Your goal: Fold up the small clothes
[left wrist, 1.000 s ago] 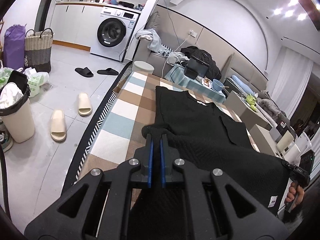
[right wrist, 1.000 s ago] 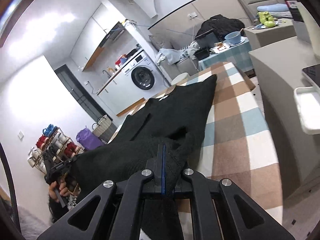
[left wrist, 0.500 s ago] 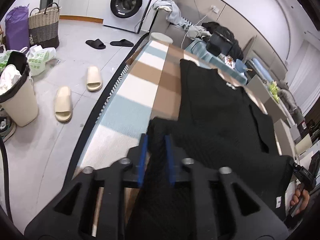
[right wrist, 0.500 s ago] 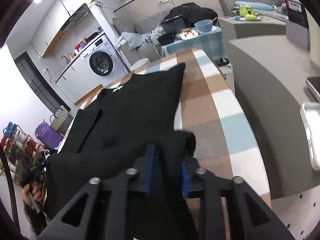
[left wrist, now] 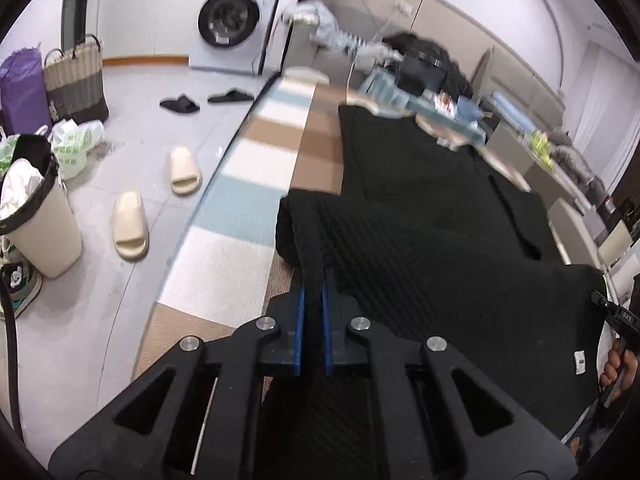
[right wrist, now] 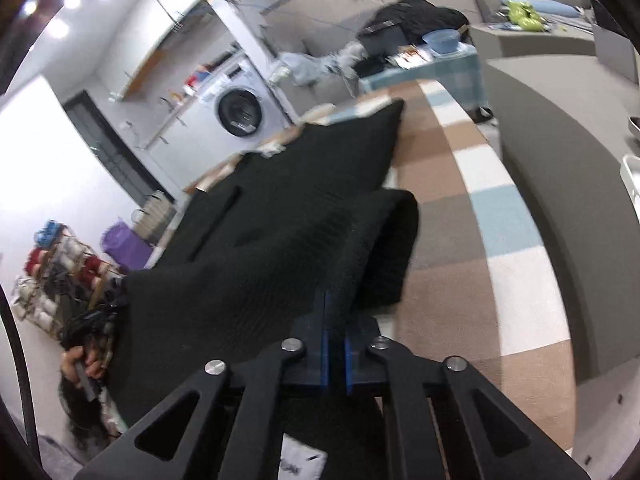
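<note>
A black knit garment (left wrist: 432, 216) lies lengthwise on a checked table (left wrist: 256, 184); it also shows in the right wrist view (right wrist: 304, 200). My left gripper (left wrist: 313, 280) is shut on the garment's near left corner and holds it lifted, folded over toward the far end. My right gripper (right wrist: 335, 304) is shut on the near right corner of the same garment, also lifted. The near hem hangs stretched between the two grippers. A white label (left wrist: 580, 362) shows on the hem.
The floor to the left holds beige slippers (left wrist: 130, 230), black slippers (left wrist: 180, 103), a bin (left wrist: 36, 216) and a wicker basket (left wrist: 76, 80). A washing machine (left wrist: 230, 20) stands at the back. A grey counter (right wrist: 560, 184) runs along the table's right side.
Both grippers have moved forward along the table with the near hem lifted, so the near part of the garment now folds over the rest.
</note>
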A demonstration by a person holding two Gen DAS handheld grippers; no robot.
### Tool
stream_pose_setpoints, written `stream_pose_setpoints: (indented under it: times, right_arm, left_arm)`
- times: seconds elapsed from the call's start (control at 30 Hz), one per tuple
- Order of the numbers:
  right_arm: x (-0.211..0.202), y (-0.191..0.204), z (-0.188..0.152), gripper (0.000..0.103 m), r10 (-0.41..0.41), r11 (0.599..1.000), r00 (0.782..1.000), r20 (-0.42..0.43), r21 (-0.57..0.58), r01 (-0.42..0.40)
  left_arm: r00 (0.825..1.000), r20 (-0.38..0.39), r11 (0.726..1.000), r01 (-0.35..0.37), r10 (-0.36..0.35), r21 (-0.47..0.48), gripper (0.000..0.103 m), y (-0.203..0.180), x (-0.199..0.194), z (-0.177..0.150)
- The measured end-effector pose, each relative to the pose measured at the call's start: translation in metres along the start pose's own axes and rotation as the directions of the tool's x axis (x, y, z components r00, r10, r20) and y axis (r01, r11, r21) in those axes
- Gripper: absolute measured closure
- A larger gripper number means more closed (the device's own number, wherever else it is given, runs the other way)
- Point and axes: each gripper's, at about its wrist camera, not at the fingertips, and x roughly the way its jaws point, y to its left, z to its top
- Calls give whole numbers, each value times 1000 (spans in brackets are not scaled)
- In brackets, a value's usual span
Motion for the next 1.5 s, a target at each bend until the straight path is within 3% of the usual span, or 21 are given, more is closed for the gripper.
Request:
stream_pose_setpoints:
  times: [0.1, 0.27, 0.33, 0.47, 0.53, 0.6, 0.67, 0.8, 0.93, 1.0, 1.03, 1.1, 1.27, 1.5]
  right_arm:
    - [-27, 8, -1, 98, 62, 998, 992, 113, -31, -58]
    - [-38, 16, 20, 98, 41, 999, 978, 206, -26, -36]
    - [-27, 14, 32, 98, -24, 1000, 980, 198, 10, 22]
    - [10, -1, 40, 91, -176, 980, 983, 56, 100, 170]
    - [15, -10, 39, 78, -194, 973, 981, 19, 128, 190]
    - [9, -19, 36, 56, -202, 968, 978, 42, 158, 193]
    - [9, -23, 36, 56, -179, 971, 983, 36, 169, 171]
    - [31, -19, 38, 56, -113, 982, 993, -29, 148, 117]
    - [50, -1, 39, 57, -137, 988, 989, -55, 68, 141]
    - [54, 5, 40, 69, -146, 988, 988, -46, 34, 148]
    - [56, 8, 40, 70, -157, 987, 987, -47, 17, 158]
    - [60, 11, 41, 76, -177, 984, 983, -44, -13, 177]
    - [66, 6, 42, 85, -193, 981, 979, -60, -24, 192]
    - [53, 9, 30, 86, -184, 982, 980, -80, -60, 180]
  left_arm:
    - [996, 72, 999, 46, -46, -11, 99, 1, -22, 3]
    - [988, 140, 998, 62, -58, -18, 99, -2, -31, 29]
    - [992, 121, 998, 40, -35, -44, 99, 1, -18, 40]
    - [1000, 23, 996, 3, -1, -85, 98, 10, 18, 49]
    - [1000, -16, 994, -14, 12, -111, 91, 17, 27, 47]
    - [1000, -25, 992, -17, 14, -126, 67, 23, 32, 43]
    - [999, -21, 991, -28, 26, -133, 48, 26, 39, 42]
    - [998, -65, 995, -17, 10, -103, 46, 18, 60, 46]
    - [996, -91, 998, -26, 20, -61, 46, 5, 82, 49]
    - [996, -84, 1000, -15, 14, -20, 68, -5, 88, 49]
    - [996, -85, 1000, -27, 28, 11, 73, -10, 91, 48]
    - [995, -86, 997, -41, 46, 58, 93, -18, 94, 46]
    - [995, -94, 998, -30, 35, 60, 98, -22, 88, 40]
    - [995, -94, 997, -28, 35, 78, 98, -27, 63, 19]
